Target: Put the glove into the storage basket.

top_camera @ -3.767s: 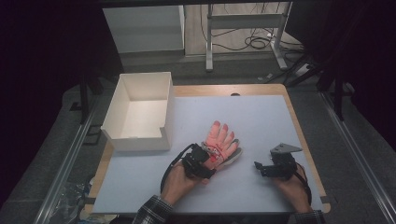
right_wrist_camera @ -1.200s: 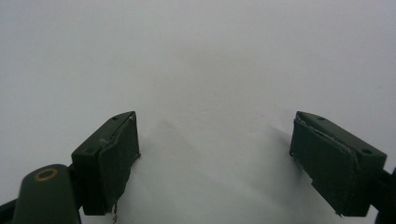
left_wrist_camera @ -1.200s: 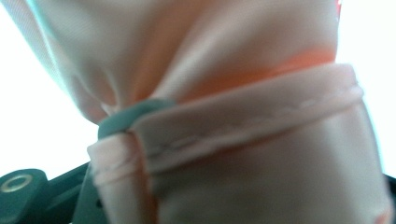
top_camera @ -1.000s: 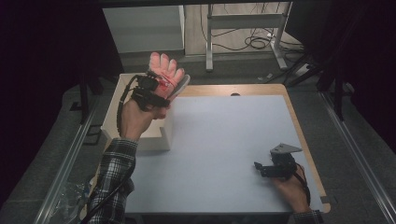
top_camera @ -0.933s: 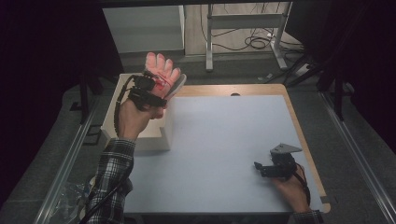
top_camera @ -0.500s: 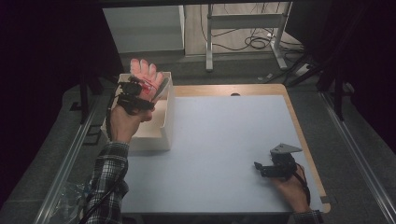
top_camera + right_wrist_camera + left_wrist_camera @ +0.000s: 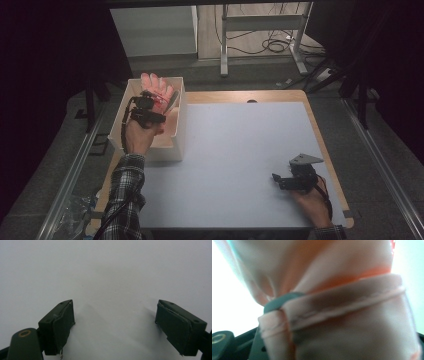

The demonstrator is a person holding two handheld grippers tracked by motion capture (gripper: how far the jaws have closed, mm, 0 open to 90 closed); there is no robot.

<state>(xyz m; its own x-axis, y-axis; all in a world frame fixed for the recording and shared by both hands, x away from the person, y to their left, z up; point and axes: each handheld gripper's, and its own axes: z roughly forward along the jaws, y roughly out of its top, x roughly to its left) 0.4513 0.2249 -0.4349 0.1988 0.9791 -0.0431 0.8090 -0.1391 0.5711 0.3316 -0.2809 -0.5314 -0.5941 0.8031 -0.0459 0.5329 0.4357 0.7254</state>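
Glove going into the white box

At the left, the left tool [image 7: 150, 102] pinches the cuff of a pink glove [image 7: 156, 89] and holds it over the white box [image 7: 179, 131] at the counter's [image 7: 240, 165] left edge, fingers pointing away from the person; its jaws have just been easing apart, though the left gripper view has the hemmed cuff [image 7: 342, 302] between them. To finish well, I would bring the cuff low inside the walls before letting go, so the glove lies flat on the box floor and no finger drapes over the rim, then draw the tool straight up clear of the fabric. At the right, the right tool [image 7: 287, 181] rests spread and empty on the bare counter, well apart from the box.
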